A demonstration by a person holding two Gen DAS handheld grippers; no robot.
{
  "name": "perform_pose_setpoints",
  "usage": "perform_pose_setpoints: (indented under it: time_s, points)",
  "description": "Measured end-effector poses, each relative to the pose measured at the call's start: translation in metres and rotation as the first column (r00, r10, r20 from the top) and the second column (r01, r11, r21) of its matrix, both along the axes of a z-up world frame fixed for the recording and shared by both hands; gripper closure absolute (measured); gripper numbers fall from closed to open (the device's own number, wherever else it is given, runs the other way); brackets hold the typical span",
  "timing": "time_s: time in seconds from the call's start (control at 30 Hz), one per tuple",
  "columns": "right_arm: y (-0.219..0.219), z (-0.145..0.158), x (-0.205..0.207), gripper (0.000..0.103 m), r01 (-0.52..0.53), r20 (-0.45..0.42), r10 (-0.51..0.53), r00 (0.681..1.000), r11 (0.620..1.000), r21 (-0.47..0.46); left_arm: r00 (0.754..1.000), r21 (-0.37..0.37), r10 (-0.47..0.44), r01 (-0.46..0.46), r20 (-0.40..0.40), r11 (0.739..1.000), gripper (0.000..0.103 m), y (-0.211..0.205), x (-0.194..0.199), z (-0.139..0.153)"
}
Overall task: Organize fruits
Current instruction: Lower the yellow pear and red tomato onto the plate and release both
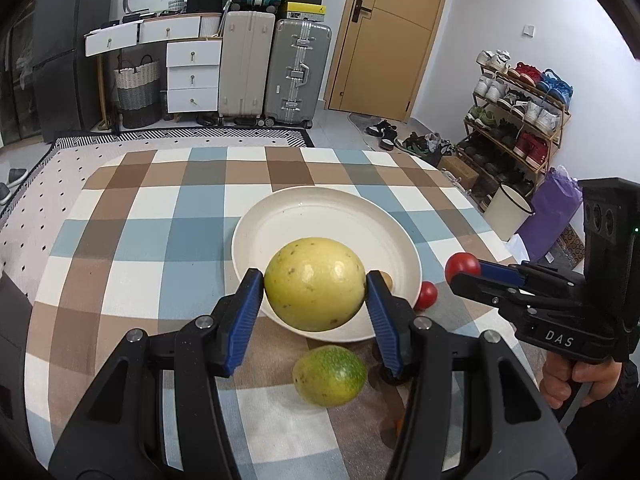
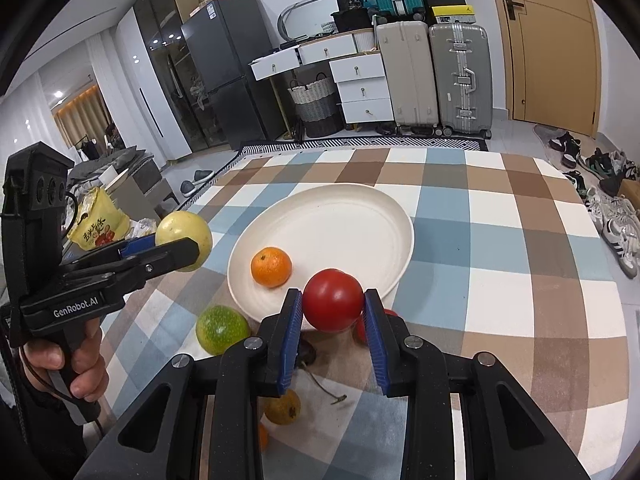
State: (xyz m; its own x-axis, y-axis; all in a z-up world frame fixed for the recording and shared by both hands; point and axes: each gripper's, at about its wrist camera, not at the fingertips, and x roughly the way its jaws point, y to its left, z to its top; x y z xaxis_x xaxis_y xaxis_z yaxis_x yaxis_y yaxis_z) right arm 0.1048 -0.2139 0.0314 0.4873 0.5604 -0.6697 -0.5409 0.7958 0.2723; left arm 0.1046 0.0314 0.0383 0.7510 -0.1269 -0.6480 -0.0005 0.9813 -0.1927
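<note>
Fruits are in both tongs, above the near rim of the white plate (image 2: 360, 216). The left tongs (image 1: 315, 286) are clenched on a pale yellow fruit (image 1: 315, 283), blue pads pressing its two sides, held over the plate's near edge. The right tongs (image 2: 333, 300) grip a red tomato (image 2: 333, 299) just above the plate's near rim. On the plate lies a small orange (image 2: 271, 267), toward its near left side. Off the plate, on the checked cloth of the table (image 2: 500, 240), a green fruit (image 2: 222, 329) sits just beside the near rim, another red tomato (image 1: 426, 294) touches the rim to the right, and a small yellowish fruit (image 2: 283, 407) lies nearer the camera, well apart from the plate.
</note>
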Motion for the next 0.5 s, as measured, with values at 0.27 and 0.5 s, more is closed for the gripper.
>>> perform_pose_setpoints:
  time_s: [0.27,0.5]
  points:
    - [0.009,-0.002,0.017,0.072,0.011,-0.004,-0.011,1.000,1.000,0.015,1.000,0.011,0.008,-0.008,-0.018,1.000,0.053,0.008,0.028,-0.012]
    - [0.022,-0.011,0.029,0.072,0.010,-0.012,-0.010,1.000,1.000,-0.008,0.998,0.023,0.018,-0.017,-0.053,1.000,0.053,0.016,0.051,-0.033]
